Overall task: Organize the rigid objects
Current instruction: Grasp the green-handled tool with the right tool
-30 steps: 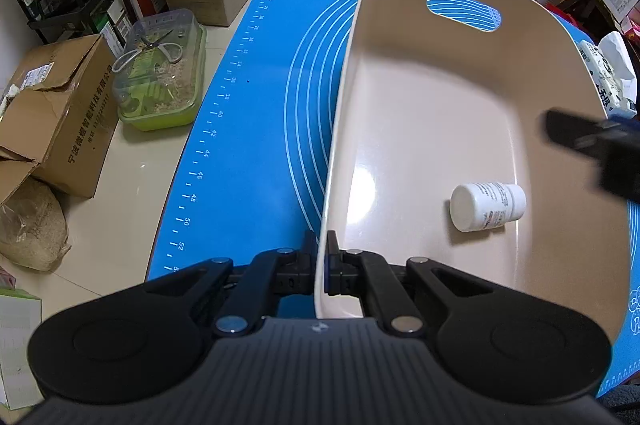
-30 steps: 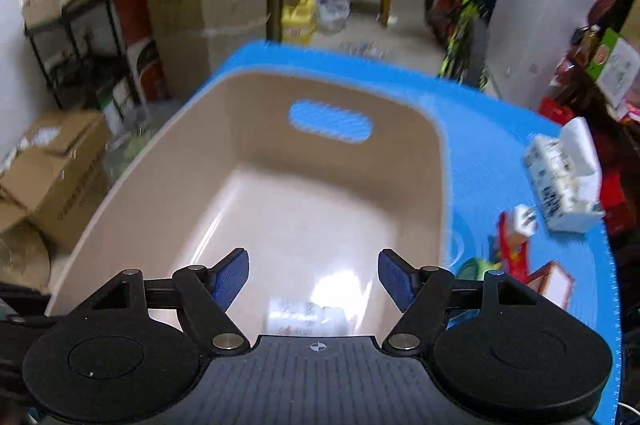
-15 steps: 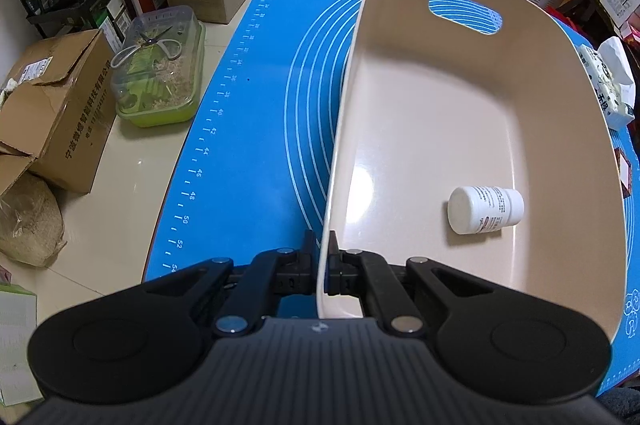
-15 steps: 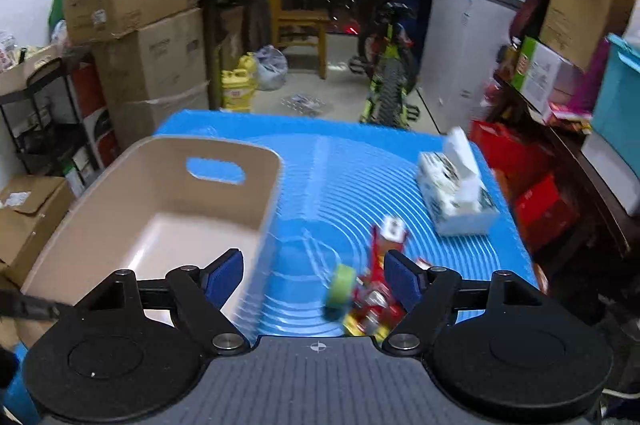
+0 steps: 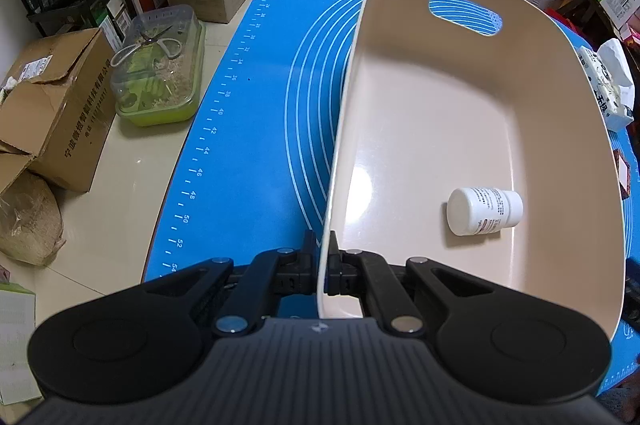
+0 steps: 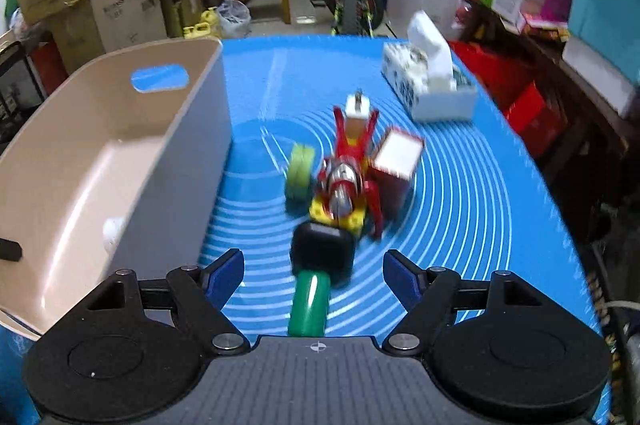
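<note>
Beige bin [image 5: 460, 97] sits on blue mat [image 5: 256, 113] w/ printed ruler nos. 36–54; white bottle [image 5: 484, 211] lies inside, label print too small to read; left gripper [image 5: 327, 261] clamped on bin's near rim, unmoved vs earlier; right gripper [image 6: 314, 275] jaws apart, nothing held, swung from over bin to toy pile [image 6: 344, 181]; green-handled tool [image 6: 314, 289] between fingers.

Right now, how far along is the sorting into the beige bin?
Done: one white bottle lies in the beige bin. In hand: left gripper clamps the bin's rim; right gripper, open and empty, hovers over the green-handled tool. Left: tool, green roll, toy figure, red box.
</note>
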`<state>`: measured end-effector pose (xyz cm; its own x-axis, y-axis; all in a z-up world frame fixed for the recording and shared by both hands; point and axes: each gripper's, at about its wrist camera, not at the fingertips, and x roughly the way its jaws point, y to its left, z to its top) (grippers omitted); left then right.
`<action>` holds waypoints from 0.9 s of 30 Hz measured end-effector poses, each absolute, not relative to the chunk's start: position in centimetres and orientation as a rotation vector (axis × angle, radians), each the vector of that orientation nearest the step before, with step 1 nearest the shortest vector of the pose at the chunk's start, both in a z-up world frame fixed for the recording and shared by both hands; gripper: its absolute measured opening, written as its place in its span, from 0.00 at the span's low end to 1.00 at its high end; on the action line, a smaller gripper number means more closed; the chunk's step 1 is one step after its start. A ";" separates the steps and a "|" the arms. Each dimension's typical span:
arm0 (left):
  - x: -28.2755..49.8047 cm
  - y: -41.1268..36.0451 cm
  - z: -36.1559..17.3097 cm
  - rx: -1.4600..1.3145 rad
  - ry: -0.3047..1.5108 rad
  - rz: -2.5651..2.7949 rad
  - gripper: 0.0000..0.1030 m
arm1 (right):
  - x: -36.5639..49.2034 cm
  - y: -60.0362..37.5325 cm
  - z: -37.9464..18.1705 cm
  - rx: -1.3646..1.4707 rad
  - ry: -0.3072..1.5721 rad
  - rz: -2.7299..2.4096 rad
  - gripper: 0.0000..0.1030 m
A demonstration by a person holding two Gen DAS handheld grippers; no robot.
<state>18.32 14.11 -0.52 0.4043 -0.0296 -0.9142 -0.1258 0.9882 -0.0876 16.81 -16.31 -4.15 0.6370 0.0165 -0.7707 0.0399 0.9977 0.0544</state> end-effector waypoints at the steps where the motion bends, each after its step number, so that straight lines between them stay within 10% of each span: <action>1: 18.3 14.1 -0.5 -0.151 1.154 0.061 0.05 | 16.9 -16.3 -4.6 0.077 0.890 -0.018 0.78; 20: 18.3 14.1 -0.5 -0.149 1.154 0.063 0.05 | 17.0 -15.2 -8.7 0.054 0.914 -0.055 0.34; 27: 18.3 14.0 -0.5 -0.143 1.153 0.065 0.05 | 16.1 -15.4 -8.1 0.054 0.878 -0.065 0.33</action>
<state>18.27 14.04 -0.55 0.4048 -0.0223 -0.9141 -0.1246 0.9890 -0.0794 16.07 -15.36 -8.05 0.6370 -0.0345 -0.7701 0.0790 0.9967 0.0207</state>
